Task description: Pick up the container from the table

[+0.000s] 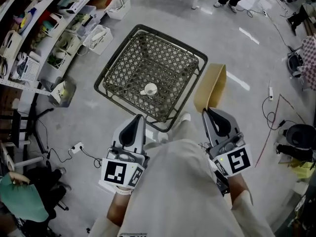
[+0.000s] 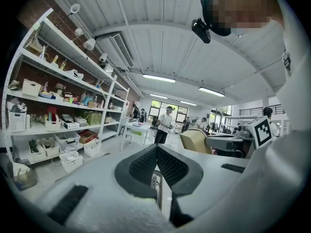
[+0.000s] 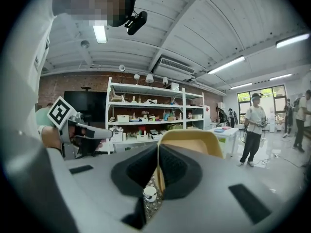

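Note:
A small white container stands near the middle of a dark metal mesh table seen from above. It also shows low in the right gripper view, the container sitting in the gap beneath the jaws. My left gripper is held close to my body at the table's near edge, its jaws pressed together with nothing between them. My right gripper hovers to the right of the table, over a tan chair, and is likewise shut and empty. Both the left gripper and the right gripper are well short of the container.
White shelves with bins run along the left wall. Cables and a power strip lie on the floor at the left, more cables at the right. A person stands farther down the hall. The tan chair touches the table's right side.

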